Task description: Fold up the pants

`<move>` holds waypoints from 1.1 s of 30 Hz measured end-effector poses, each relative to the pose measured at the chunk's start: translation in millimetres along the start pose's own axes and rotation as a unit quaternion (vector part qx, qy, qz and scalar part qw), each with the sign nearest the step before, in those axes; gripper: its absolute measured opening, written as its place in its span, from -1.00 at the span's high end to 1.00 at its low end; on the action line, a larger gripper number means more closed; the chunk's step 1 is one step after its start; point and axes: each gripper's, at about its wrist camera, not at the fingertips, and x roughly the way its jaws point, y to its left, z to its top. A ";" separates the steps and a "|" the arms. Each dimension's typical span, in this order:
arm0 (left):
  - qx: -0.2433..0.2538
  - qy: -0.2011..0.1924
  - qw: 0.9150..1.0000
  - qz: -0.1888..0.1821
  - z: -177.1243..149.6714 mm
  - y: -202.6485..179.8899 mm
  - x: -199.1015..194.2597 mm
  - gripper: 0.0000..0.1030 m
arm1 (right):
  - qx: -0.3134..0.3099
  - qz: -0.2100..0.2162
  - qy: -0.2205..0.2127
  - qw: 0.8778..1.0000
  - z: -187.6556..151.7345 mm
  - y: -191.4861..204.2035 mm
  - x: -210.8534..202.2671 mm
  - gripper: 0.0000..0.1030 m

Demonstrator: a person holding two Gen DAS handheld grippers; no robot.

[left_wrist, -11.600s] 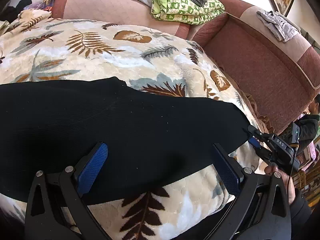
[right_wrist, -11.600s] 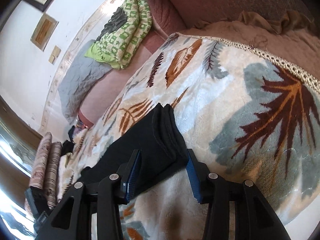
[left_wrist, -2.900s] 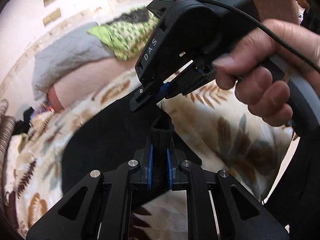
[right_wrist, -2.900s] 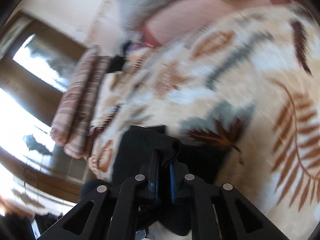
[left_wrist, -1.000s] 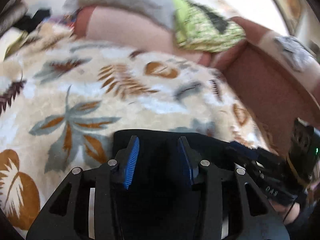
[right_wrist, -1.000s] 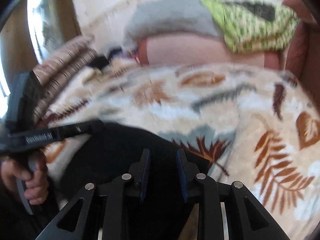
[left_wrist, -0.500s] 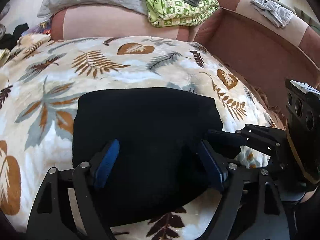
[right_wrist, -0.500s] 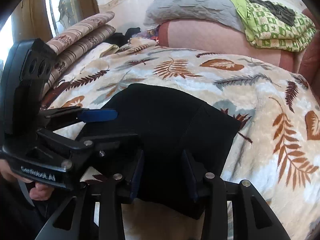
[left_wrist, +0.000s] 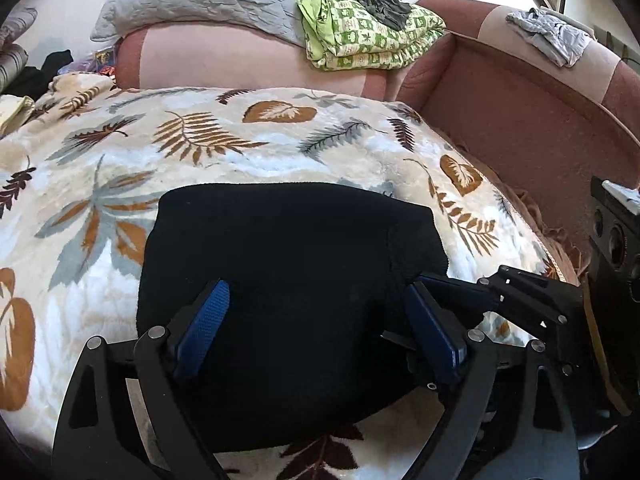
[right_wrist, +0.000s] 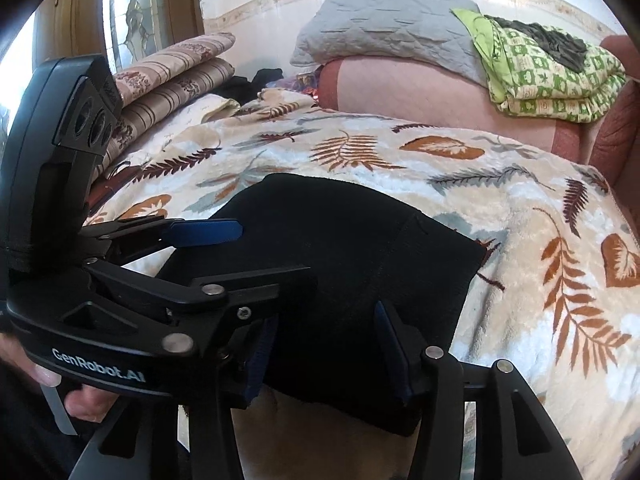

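The black pants (left_wrist: pixel 280 264) lie as a compact folded rectangle on the leaf-print blanket (left_wrist: pixel 208 148), just ahead of both sets of jaws. The left gripper (left_wrist: pixel 316 328) stands wide over the near edge; the right gripper (right_wrist: pixel 324 356) is part open, holding nothing. Press the soft, thick knit flat and square the corners. The plush blanket yields, so light, even strokes suit best.
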 end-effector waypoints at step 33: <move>-0.027 -0.011 0.999 0.016 -0.9 0.6 1.8 -0.73 | -0.001 -0.002 0.006 1.000 0.1 5.8 3.9 -0.20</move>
